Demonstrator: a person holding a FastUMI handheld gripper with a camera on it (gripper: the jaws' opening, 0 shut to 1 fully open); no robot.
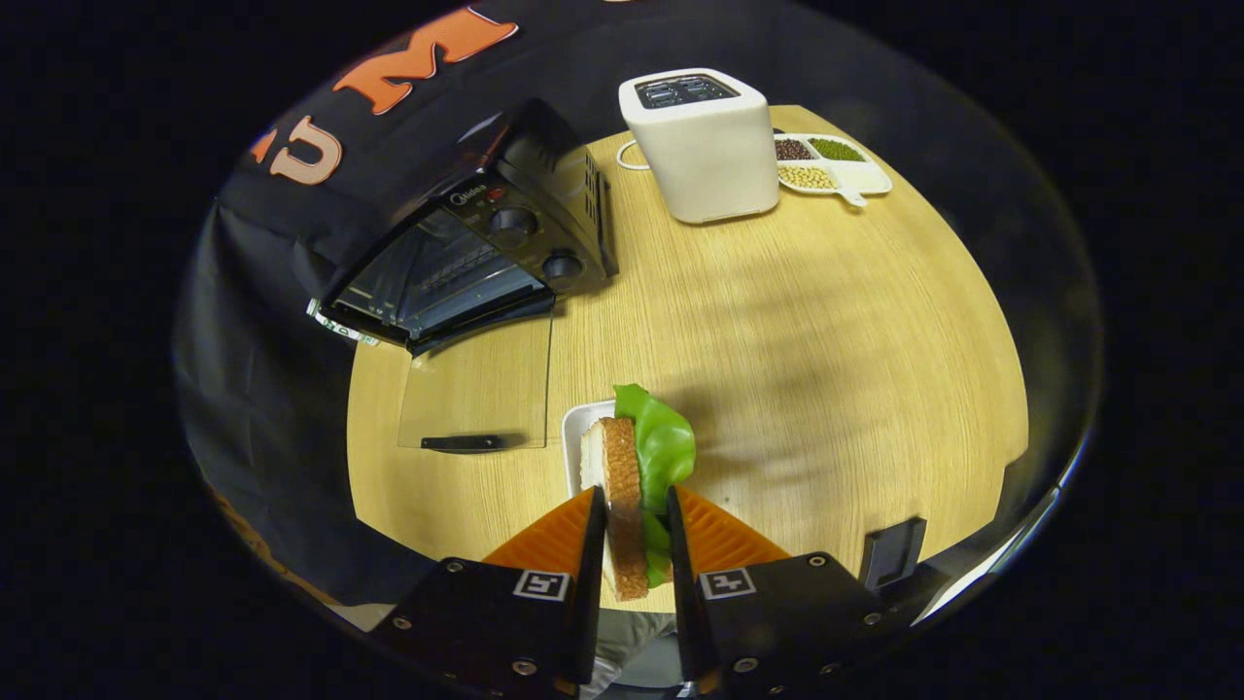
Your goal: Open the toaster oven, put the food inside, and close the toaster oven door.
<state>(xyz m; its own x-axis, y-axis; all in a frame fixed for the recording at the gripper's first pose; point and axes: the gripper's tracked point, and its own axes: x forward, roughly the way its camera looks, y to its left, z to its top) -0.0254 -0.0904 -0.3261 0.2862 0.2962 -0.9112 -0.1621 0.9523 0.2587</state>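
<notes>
Gripper (632,506) is clamped on a sandwich (637,476) of bread and lettuce, both fingers pressing its faces, held on edge above a white plate (573,428). Toaster oven (476,243) sits beyond to the left on the wooden table (826,340), glass door (476,389) lowered open. A white toaster (702,146) and divided dish of beans (836,165) stand beyond.

Pale wood grain with a matt finish is being shown by the desk (826,340). Glossy black casing and clear, reflective glass in the lowered door are being displayed by the toaster oven (486,253). Smooth, satin white plastic is being presented by the toaster (705,156). A sandwich (632,486) of rough, porous bread and shiny, waxy lettuce is being pressed between ribbed jaws of the gripper (637,530).
</notes>
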